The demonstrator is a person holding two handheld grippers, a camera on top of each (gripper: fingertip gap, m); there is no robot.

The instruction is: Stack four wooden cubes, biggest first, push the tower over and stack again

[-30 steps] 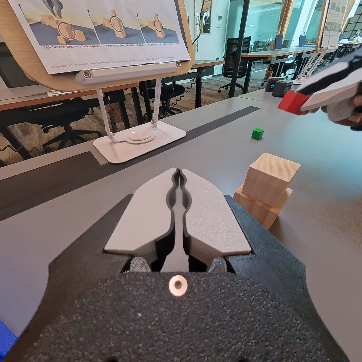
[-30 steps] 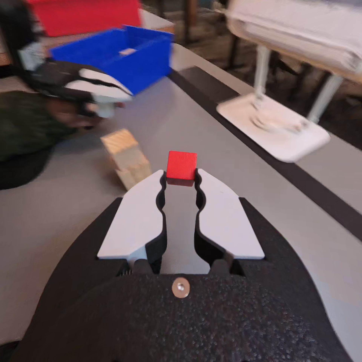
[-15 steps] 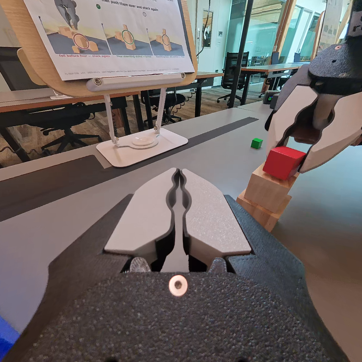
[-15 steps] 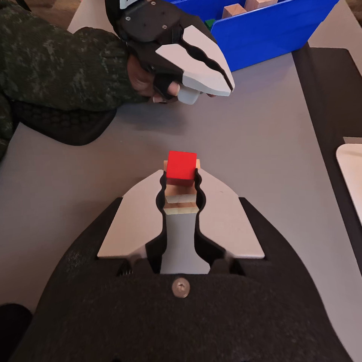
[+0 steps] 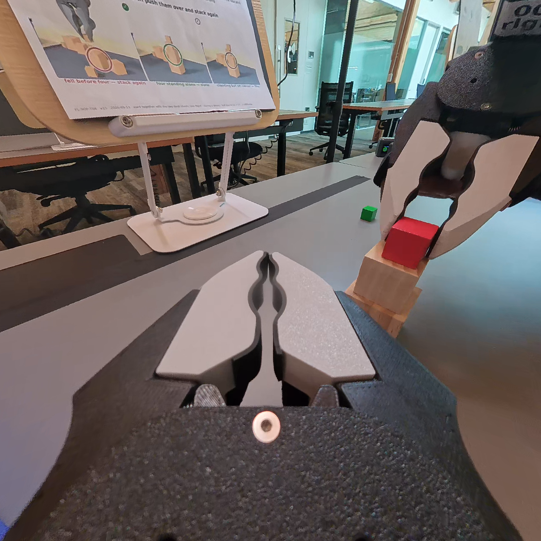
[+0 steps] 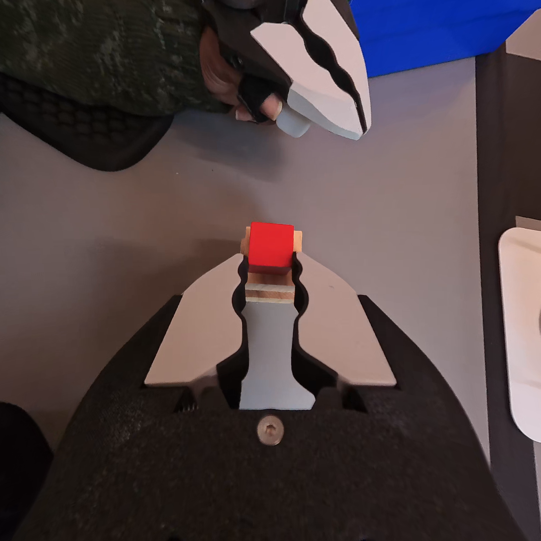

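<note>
The grey bench [image 6: 380, 190] carries a blue bin [image 6: 439, 29] beyond the two stacked wooden blocks [image 5: 386, 281]. Beside that stack the left gripper [image 5: 268, 257] rests, jaws clenched on nothing. The right gripper [image 6: 270, 257] grips a red cube [image 6: 270, 248] atop the stack, squared over it.

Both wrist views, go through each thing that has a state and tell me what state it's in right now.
Left gripper: shut, holding nothing.
Right gripper: closed on the red cube.
Red cube: resting on the upper wooden block.
Wooden blocks: two stacked, upper one twisted off square.
Green cube: loose on the table.
Blue bin: contents not visible.
</note>
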